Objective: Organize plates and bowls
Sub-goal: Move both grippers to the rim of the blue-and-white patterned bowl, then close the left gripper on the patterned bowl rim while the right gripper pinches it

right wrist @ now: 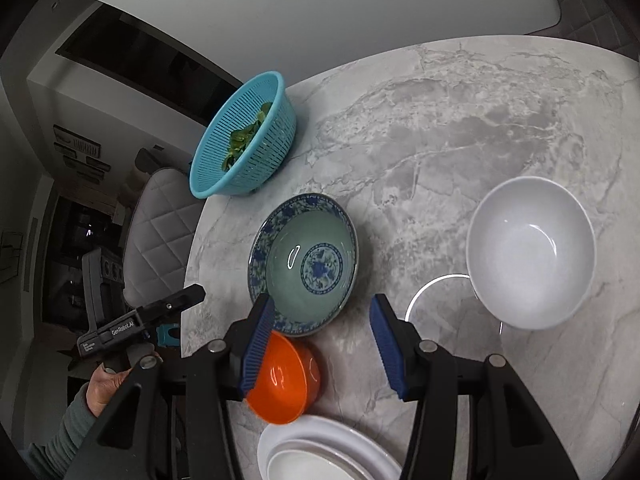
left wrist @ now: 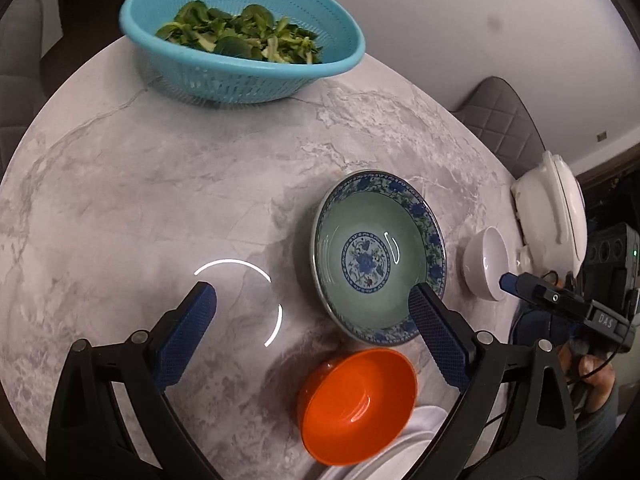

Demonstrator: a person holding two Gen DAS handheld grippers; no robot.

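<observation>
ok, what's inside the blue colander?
Leafy greens fill the blue colander as a loose pile, some pale stems mixed in. They cover the colander's bottom, so anything underneath the pile can't be seen from either wrist view.

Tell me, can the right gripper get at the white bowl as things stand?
Probably yes. The right gripper is open and empty, and the white bowl stands alone on bare marble table just ahead to its right, with nothing between them.
</observation>
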